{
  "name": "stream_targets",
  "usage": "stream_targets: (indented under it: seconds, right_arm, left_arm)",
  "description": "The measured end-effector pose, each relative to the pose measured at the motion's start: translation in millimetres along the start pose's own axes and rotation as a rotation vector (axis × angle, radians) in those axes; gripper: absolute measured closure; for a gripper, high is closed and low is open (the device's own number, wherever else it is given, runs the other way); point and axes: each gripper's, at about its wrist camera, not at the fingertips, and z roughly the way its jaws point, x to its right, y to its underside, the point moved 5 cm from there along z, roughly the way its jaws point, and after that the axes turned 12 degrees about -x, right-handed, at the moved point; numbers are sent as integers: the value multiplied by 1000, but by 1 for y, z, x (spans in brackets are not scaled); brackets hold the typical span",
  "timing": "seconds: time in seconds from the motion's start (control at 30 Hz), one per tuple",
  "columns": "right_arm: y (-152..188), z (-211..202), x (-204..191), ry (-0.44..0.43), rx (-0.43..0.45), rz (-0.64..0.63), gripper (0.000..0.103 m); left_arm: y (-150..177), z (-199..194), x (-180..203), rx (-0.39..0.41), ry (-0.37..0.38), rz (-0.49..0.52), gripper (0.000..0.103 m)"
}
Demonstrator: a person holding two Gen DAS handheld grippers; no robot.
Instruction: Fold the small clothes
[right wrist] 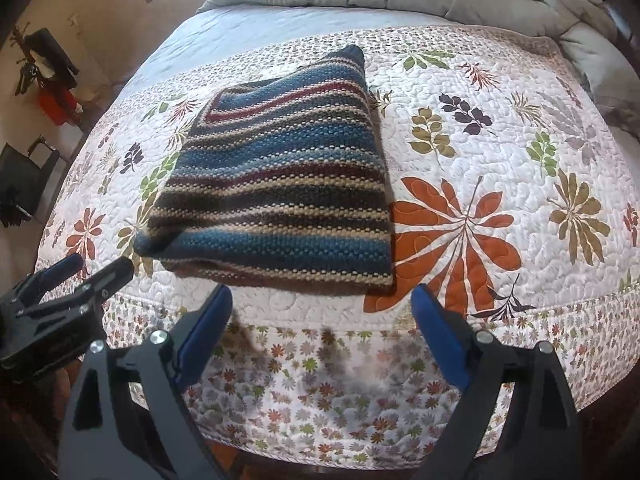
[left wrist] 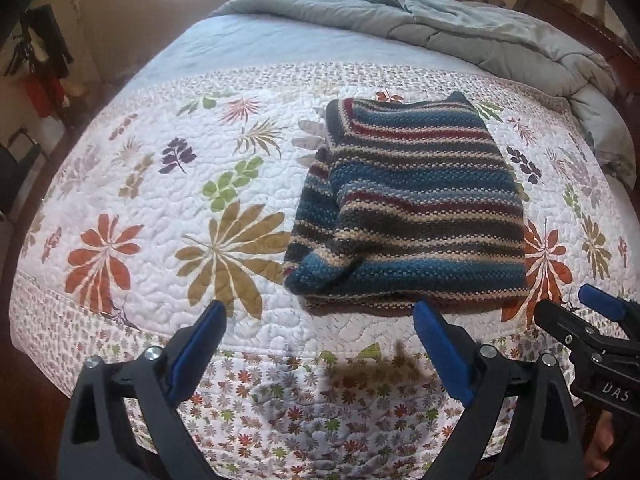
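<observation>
Folded striped sweater (left wrist: 408,204) lies just beyond both empty, wide-open claws: left claw (left wrist: 320,320), right claw (right wrist: 322,300).

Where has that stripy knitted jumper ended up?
The striped sweater lies folded on the floral quilt near the bed's front edge, just beyond both open grippers, neither touching it. The rumpled grey comforter is bunched behind it.

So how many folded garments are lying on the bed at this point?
1. A striped knit sweater lies folded on the floral quilt, just beyond both open tools, near the bed's front edge. The bunched grey comforter at the far end could hide others.
</observation>
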Motion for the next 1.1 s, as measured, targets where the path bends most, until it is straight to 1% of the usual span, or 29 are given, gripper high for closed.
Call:
stream_targets:
  seconds: [0.43, 0.83, 1.1]
  right_arm:
    - [0, 8, 1, 23, -16, -2, 13]
    - [-3, 17, 1, 41, -27, -4, 12]
    - [-3, 20, 5, 50, -33, 1, 12]
  left_arm:
    - [2, 18, -5, -38, -6, -15, 7]
    - [2, 26, 7, -64, 30, 11, 7]
    - [2, 27, 8, -69, 21, 9, 7]
